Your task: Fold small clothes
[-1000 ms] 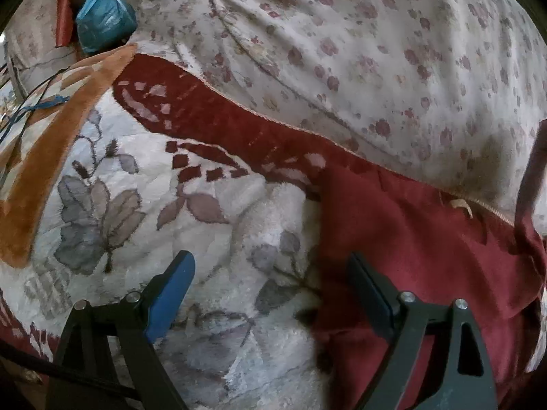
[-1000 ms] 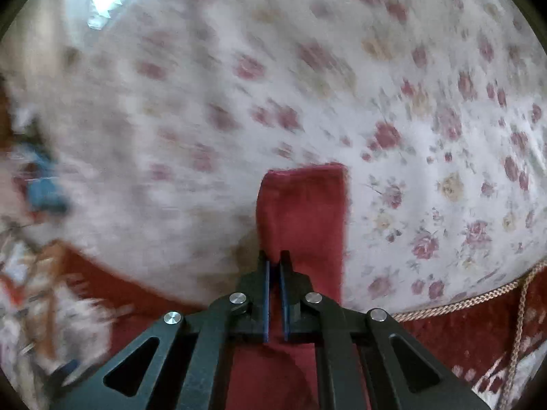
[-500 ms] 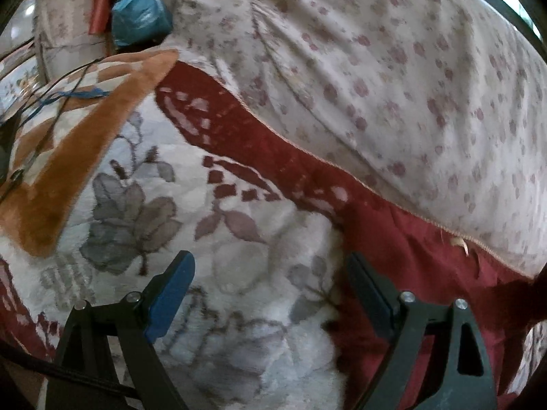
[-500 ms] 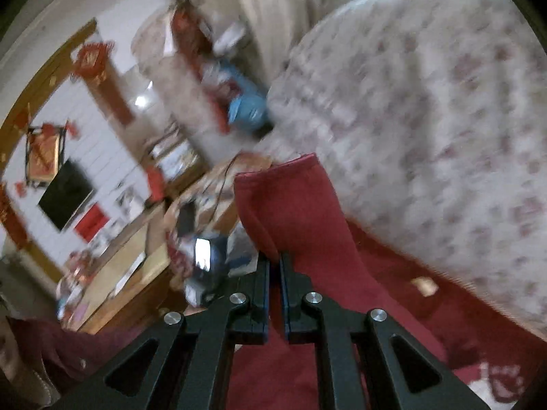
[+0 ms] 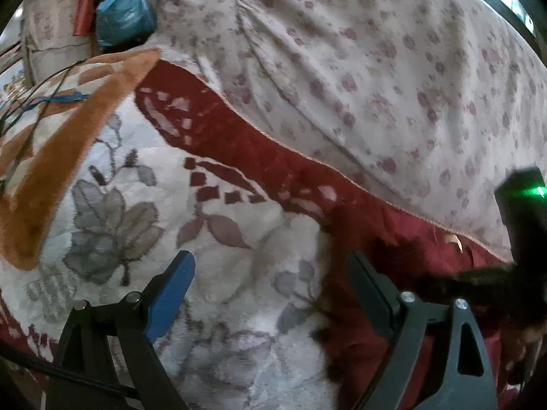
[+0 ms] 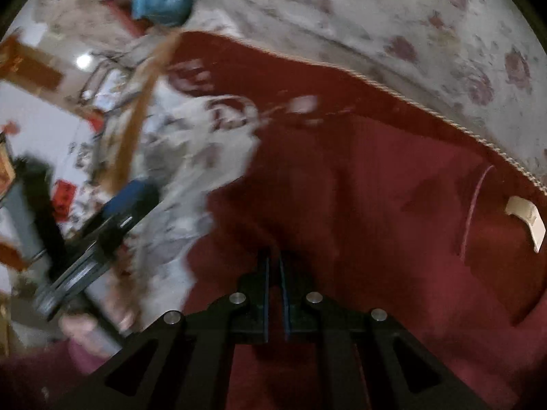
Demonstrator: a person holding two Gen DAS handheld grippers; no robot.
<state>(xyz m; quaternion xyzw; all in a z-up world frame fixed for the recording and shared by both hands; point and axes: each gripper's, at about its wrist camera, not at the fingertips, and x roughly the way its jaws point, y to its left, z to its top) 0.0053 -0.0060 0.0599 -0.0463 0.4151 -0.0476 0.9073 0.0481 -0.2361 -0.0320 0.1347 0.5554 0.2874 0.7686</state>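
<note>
Right wrist view shows your right gripper (image 6: 275, 266) with its fingers pressed nearly together, a thin slot between the blue pads, sitting low on the dark red garment (image 6: 376, 205). Cloth seems to run up into that slot, so you are likely pinching a fold of it, though motion blur keeps this from being certain. The garment lies spread on the plush floral blanket (image 5: 212, 273), its far edge close to the rose-print sheet (image 5: 376, 68), with a pale label (image 6: 524, 218) showing at the right.

Your left gripper (image 5: 270, 283) is wide apart and holding nothing. It hangs above the blanket, with its right finger over the garment's left edge (image 5: 345, 307) and its blue-padded finger (image 5: 169, 295) over bare pile.

Expect the cloth to be light, soft and limp (it looks like a fine knit or fleece). It will sag and drape from any single pinch, and it may drag on the blanket's nap instead of sliding. Take it at an edge or corner, not mid-panel, where you would gather extra layers. The left edge beneath your open jaws looks like the natural place for the second grip. Bite deep enough that the fabric cannot slip out under its own droop.
</note>
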